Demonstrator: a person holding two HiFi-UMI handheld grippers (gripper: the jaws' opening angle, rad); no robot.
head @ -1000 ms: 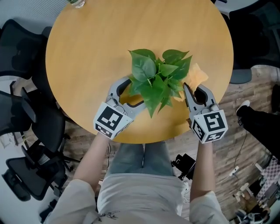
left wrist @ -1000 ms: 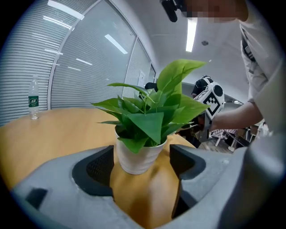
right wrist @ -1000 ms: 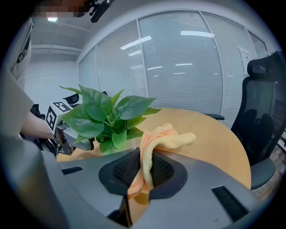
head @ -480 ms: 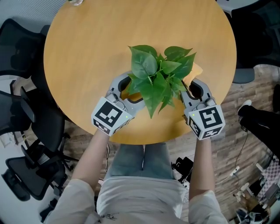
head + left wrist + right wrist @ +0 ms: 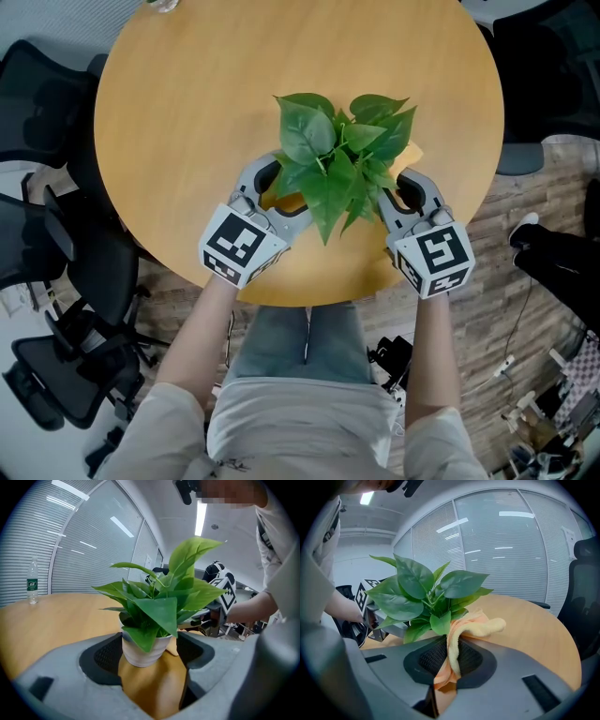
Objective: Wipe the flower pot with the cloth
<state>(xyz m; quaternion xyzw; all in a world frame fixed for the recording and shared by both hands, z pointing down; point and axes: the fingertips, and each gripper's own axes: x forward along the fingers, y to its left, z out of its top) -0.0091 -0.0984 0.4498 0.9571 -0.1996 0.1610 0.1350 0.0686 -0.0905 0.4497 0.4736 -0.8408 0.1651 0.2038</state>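
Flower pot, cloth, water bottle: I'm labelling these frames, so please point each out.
flower pot (image 5: 140,659), left gripper view, on its white side wall.
cloth (image 5: 483,626), right gripper view, on its rolled yellow end.
water bottle (image 5: 32,585), left gripper view, on its label.

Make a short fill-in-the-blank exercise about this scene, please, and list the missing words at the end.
1. The white ribbed flower pot stands on a round ____ table.
2. The jaws of the left gripper stand on either side of the flower ____.
3. The soft orange cloth is pinched in the jaws of the right gripper, not the ____ one.

Missing words: wooden; pot; left
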